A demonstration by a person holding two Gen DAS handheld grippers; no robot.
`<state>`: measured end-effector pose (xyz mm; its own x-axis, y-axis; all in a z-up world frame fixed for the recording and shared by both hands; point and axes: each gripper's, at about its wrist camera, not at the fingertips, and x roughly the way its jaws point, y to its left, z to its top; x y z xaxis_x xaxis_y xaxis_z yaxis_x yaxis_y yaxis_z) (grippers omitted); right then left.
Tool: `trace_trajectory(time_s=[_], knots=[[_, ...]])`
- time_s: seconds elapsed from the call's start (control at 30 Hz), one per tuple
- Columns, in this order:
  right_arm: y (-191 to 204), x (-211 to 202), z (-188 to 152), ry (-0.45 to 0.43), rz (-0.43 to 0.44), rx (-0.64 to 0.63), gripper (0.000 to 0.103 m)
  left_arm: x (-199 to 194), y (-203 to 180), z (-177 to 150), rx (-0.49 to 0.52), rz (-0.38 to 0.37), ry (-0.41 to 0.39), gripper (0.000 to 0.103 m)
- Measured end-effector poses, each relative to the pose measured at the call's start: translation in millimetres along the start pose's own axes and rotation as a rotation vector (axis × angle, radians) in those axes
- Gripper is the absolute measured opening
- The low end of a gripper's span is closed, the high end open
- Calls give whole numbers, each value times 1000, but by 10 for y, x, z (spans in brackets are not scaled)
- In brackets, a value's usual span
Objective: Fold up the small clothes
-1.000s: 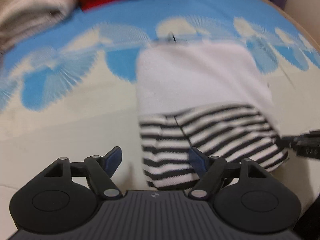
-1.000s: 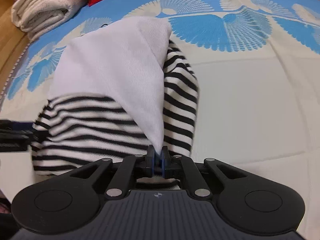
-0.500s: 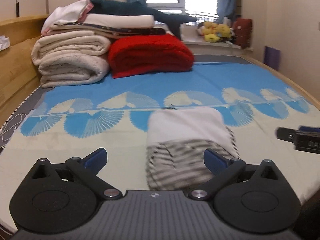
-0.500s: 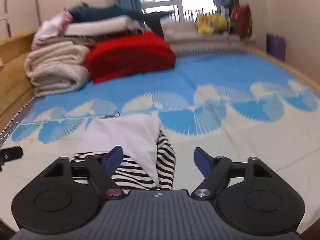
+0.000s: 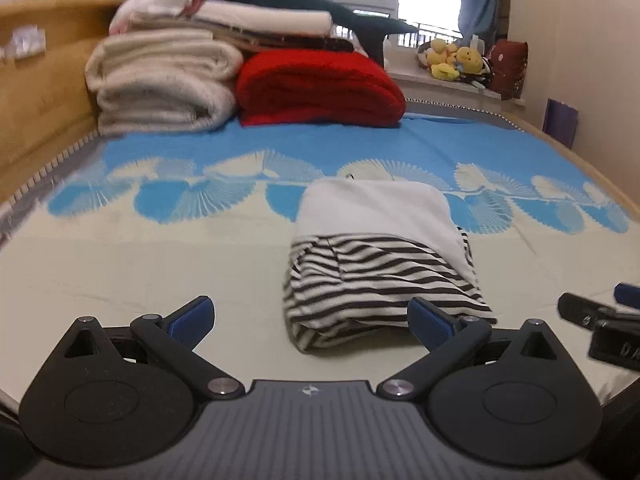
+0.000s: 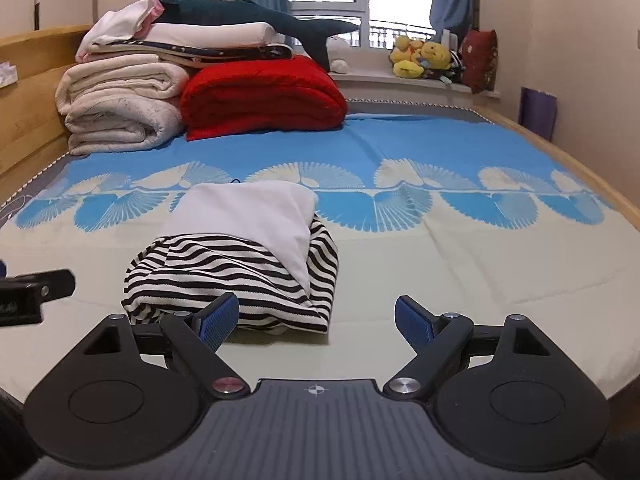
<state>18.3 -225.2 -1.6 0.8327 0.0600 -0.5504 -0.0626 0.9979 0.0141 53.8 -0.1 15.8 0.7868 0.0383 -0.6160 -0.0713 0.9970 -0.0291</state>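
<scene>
A small folded garment (image 5: pixel 380 264), white on top with black-and-white stripes below, lies on the bed's cream and blue cover (image 5: pixel 160 264). My left gripper (image 5: pixel 310 314) hovers just in front of it, open, with nothing between its blue pads (image 5: pixel 192 318). In the right wrist view the same garment (image 6: pixel 240 248) lies ahead and to the left. My right gripper (image 6: pixel 318 314) is open and empty in front of its right end. Each gripper shows at the edge of the other's view: the right gripper (image 5: pixel 600 324) and the left gripper (image 6: pixel 32 288).
At the head of the bed sit folded cream blankets (image 6: pixel 120 108), a red blanket (image 6: pixel 264 96) and a dark shark plush (image 6: pixel 256 16). A wooden bed frame (image 6: pixel 28 92) runs along the left. Soft toys (image 6: pixel 424 58) sit on the windowsill, and a wall (image 6: pixel 560 60) stands on the right.
The right gripper let go of the white corner and opened. Both grippers drew back and tilted up from the garment, so the far end of the bed came into view. The left jaws widened.
</scene>
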Motion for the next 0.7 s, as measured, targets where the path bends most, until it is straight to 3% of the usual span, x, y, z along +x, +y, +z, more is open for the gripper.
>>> trace_trajectory(time_s=[0.3,0.7], knots=[[140,108,21,-9,10,-35,86,131,-134,-64,31,2,46,103],[219,133,41,-10,21,-54,86,179,-42,-82,-18,16,72,103]])
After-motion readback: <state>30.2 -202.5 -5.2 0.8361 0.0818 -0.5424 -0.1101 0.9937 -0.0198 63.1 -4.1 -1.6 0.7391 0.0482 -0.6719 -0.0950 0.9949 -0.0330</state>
